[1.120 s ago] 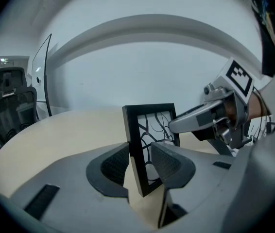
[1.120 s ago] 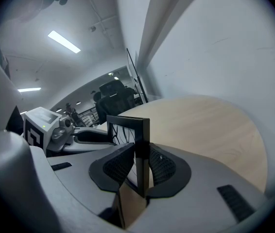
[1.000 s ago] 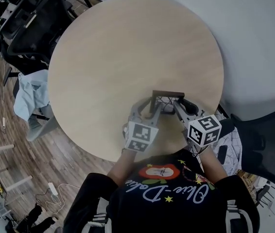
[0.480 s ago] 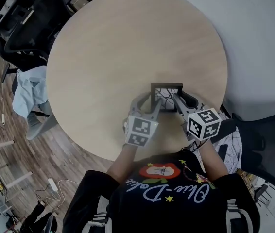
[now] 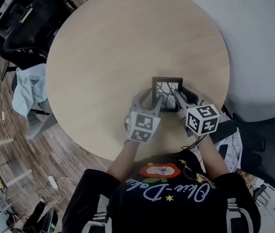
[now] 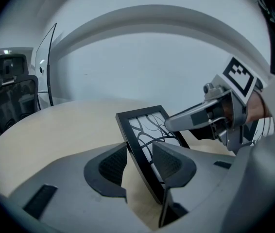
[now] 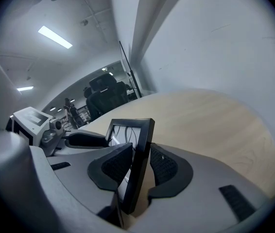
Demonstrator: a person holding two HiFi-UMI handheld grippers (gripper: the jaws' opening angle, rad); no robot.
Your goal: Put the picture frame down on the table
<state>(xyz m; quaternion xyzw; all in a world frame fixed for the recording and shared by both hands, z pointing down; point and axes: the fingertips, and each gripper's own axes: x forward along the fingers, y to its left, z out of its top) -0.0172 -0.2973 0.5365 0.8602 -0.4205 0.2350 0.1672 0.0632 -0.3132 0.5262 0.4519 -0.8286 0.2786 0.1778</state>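
Picture frame (image 5: 166,93) tilted on the near side of the tabletop (image 5: 128,42).
Left claw (image 6: 138,163) and right claw (image 7: 140,164) have both just been spreading; the frame sits loosely between each pair of pads.

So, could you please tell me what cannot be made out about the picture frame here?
- Head view: the lower edge of the picture frame, covered by the left gripper and right gripper, whose jaws have just been opening around it.
- Both gripper views: whether its bottom rests on the table, hidden behind the gripper bodies.
- Right gripper view: distant figures, too small.
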